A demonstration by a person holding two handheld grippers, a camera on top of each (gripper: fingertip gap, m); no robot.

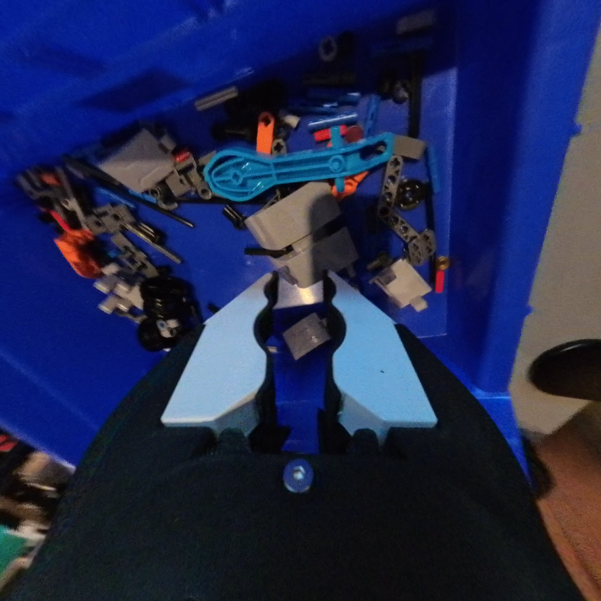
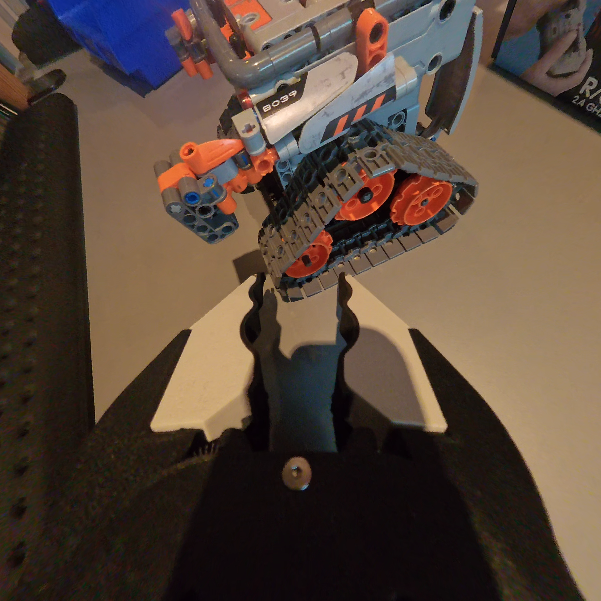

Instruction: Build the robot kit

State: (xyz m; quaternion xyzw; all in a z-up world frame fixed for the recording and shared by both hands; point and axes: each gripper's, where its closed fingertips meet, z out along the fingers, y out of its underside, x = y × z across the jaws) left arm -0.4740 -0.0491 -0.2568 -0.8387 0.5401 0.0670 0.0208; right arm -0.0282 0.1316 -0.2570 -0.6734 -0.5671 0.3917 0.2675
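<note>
In the left wrist view my left gripper [image 1: 300, 279] reaches down into a blue bin [image 1: 97, 97] of loose building pieces. Its jaws are closed on the lower end of a grey motor-like block [image 1: 292, 227]. A small grey brick [image 1: 304, 338] lies on the bin floor beneath the fingers. A teal lever piece [image 1: 292, 162] lies just beyond the block. In the right wrist view my right gripper [image 2: 300, 281] is closed on the front end of the track [image 2: 357, 208] of a grey and orange tracked vehicle [image 2: 325, 97], which hangs tilted above the table [image 2: 487, 292].
The bin also holds black wheels [image 1: 166, 299], an orange part [image 1: 78, 250], grey beams [image 1: 390, 201] and another grey block [image 1: 143, 159]. In the right wrist view, a black perforated bar [image 2: 39, 260] runs along the left, the blue bin [image 2: 113, 32] stands behind, and a printed box [image 2: 553, 48] is at the far right. Spacing between my two grippers at the tips: around 50 centimetres. The small grey brick [image 1: 304, 338] is about 6 centimetres from my left fingertips and 55 centimetres from my right.
</note>
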